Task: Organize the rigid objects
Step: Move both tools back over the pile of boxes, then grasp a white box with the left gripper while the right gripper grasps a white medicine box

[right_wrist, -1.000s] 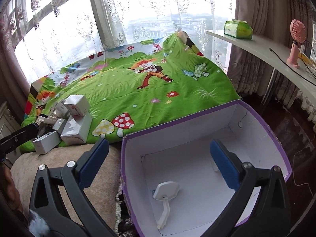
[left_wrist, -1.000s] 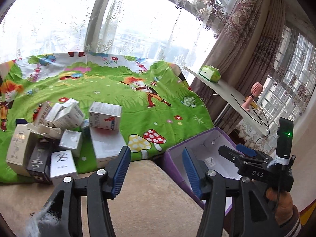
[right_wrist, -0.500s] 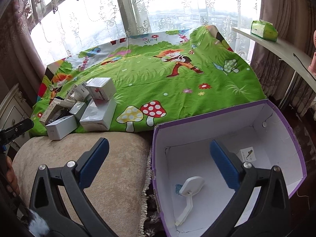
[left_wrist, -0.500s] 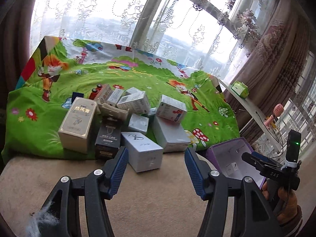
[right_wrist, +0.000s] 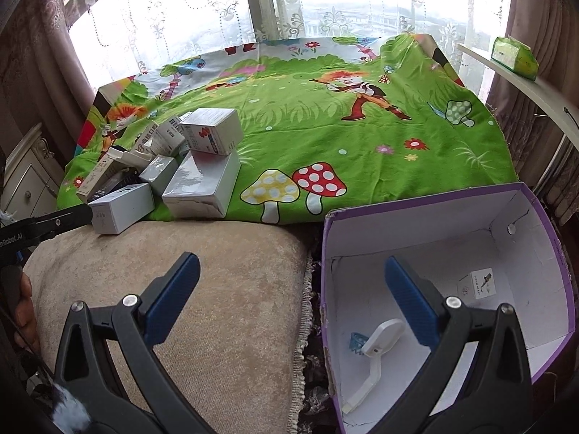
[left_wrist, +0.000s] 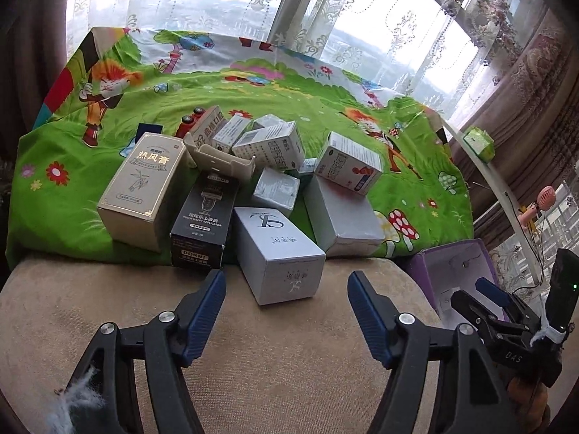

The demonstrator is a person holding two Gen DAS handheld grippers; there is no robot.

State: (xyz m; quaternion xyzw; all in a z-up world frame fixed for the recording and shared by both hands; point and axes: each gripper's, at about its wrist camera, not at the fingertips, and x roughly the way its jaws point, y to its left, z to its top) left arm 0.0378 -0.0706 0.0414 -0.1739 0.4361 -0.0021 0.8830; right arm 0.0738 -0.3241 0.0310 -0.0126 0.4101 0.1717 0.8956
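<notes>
A pile of several cardboard boxes lies at the near edge of a green cartoon cloth (left_wrist: 253,83). Nearest is a grey-white box (left_wrist: 278,253), with a black box (left_wrist: 204,217) and a beige box (left_wrist: 144,188) to its left. My left gripper (left_wrist: 286,289) is open and empty, just short of the grey-white box. My right gripper (right_wrist: 291,275) is open and empty above the rim of a purple carton (right_wrist: 542,217) with a white inside. A white plastic part (right_wrist: 376,343) lies in the carton. The pile shows in the right wrist view (right_wrist: 202,181).
A beige cushion (left_wrist: 253,343) lies under both grippers. A white shelf (right_wrist: 535,90) at the right holds a green tissue pack (right_wrist: 514,54) and a pink fan (left_wrist: 542,199). Curtains and windows stand behind. A white cabinet (right_wrist: 25,181) is at the far left.
My left gripper has swung left from the purple carton to face the box pile and come close to it. My right gripper has drawn back a little from the carton.
</notes>
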